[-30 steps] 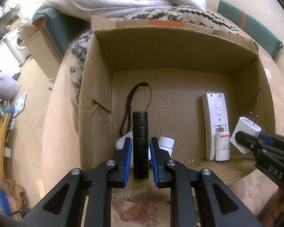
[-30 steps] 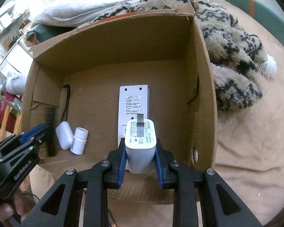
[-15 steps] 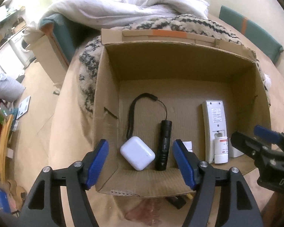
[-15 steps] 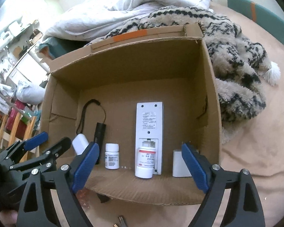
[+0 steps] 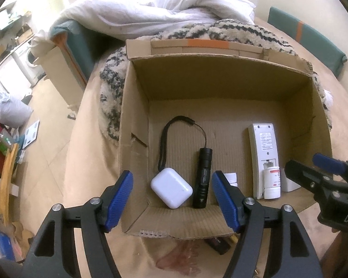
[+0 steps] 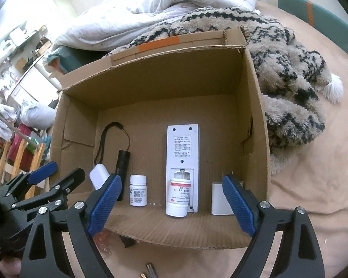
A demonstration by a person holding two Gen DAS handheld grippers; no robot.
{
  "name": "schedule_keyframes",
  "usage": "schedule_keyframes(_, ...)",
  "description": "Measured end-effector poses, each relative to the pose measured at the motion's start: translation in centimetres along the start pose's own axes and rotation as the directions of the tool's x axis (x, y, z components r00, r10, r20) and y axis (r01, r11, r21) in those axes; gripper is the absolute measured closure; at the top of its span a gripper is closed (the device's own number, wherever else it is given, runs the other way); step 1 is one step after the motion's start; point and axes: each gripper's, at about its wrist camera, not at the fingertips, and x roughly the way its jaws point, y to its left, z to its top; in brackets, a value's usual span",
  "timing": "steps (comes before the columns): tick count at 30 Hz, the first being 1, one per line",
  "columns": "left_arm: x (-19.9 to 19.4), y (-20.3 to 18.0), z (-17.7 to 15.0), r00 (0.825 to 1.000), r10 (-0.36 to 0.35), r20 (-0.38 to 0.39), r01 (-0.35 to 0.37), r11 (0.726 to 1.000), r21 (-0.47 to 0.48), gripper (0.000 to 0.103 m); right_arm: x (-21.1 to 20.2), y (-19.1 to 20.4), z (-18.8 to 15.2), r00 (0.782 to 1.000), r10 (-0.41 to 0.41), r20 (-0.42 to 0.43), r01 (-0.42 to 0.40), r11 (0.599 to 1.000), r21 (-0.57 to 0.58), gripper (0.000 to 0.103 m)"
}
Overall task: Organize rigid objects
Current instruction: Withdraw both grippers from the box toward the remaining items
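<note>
The box [image 5: 220, 88] is of brown corrugated cardboard, matt, with ribs showing on its floor. The flashlight [image 5: 203, 178] looks like matt black metal, while the small white case [image 5: 171, 190] and the remote [image 6: 182, 153] are smooth plastic, the case slightly glossy. The patterned blanket [image 6: 290, 74] is shaggy cloth, and the tongs have textured blue pads [image 6: 239, 208] on matt black plastic.

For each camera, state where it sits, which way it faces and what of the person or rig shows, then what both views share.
Left wrist: on the left hand-held gripper, looking steeply down into the box; its own open fingers show, the right hand-held gripper at right.
Right wrist: on the right hand-held gripper, facing down into the same box from further right; open fingers, left hand-held gripper at left.
Shared: flashlight, remote, both bottles, blanket.
</note>
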Motion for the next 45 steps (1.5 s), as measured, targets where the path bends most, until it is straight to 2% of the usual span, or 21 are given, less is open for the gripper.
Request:
schedule_keyframes(6, -1.7, 0.6, -0.3, 0.999, 0.021, 0.035, -0.021, 1.0, -0.005, 0.035, -1.5, 0.0, -0.6, 1.0, 0.009, 0.02, -0.009, 1.0, -0.002, 0.009)
schedule_keyframes(12, -3.0, 1.5, -1.7, 1.0, 0.014, 0.024, -0.013, 1.0, -0.028, 0.035, -3.8, 0.5, -1.9, 0.998, 0.03, 0.046, -0.029, 0.999, -0.025, 0.009)
schedule_keyframes(24, -4.0, 3.3, -5.0, 0.998, 0.016, -0.055, -0.022, 0.994, -0.107, 0.035, -4.6, 1.2, -5.5, 0.998, 0.063, -0.006, -0.063, 0.998, -0.022, 0.009)
schedule_keyframes(29, -3.3, 3.2, -5.7, 0.994, 0.016, -0.108, -0.026, 0.995, -0.092, 0.035, -3.9, 1.2, -6.2, 0.997, 0.05, -0.052, -0.051, 0.999, -0.013, 0.009)
schedule_keyframes(35, -1.3, 2.9, -6.5, 0.978, -0.018, -0.21, 0.0, 0.996, -0.086, 0.035, -1.9, 0.2, -7.0, 0.988, 0.042, -0.148, -0.035, 0.998, 0.049, 0.009)
schedule_keyframes(39, -0.1, 3.6, -6.8, 0.964, -0.05, -0.261, 0.013, 0.99, -0.142, 0.035, -0.7, -1.2, -7.2, 0.974, 0.113, -0.198, -0.082, 0.984, 0.157, 0.009)
schedule_keyframes(45, 1.9, 4.6, -7.0, 0.94, -0.077, -0.332, 0.012, 0.981, -0.194, 0.035, 1.1, -2.4, -7.7, 0.955, 0.167, -0.246, -0.099, 0.959, 0.265, 0.009)
